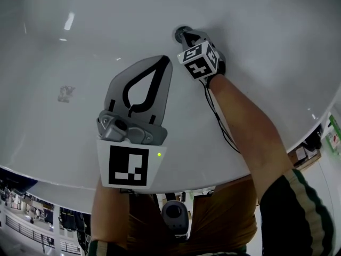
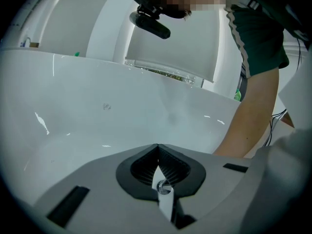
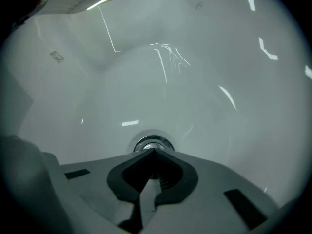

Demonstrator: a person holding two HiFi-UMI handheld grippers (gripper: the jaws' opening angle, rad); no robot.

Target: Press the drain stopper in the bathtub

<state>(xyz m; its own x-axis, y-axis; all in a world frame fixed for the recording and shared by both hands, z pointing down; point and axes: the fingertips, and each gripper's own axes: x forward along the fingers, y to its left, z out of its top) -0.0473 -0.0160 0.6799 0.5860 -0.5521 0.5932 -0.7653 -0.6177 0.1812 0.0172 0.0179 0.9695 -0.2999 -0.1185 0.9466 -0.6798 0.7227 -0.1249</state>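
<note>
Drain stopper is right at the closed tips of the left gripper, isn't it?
No, it is the right gripper whose closed tips are at the drain stopper; the right gripper view shows it. The left gripper points at bare bathtub.

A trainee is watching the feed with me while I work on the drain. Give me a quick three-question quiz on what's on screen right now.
1. True or false: the left gripper is held up away from the drain stopper, with nothing between its jaws.
2. Which gripper has its tips down by the stopper in the bathtub? A) left B) right C) both
3. Fill in: the jaws of the right gripper are ____ (apart / together).
Key: 1 true; 2 B; 3 together.
</note>
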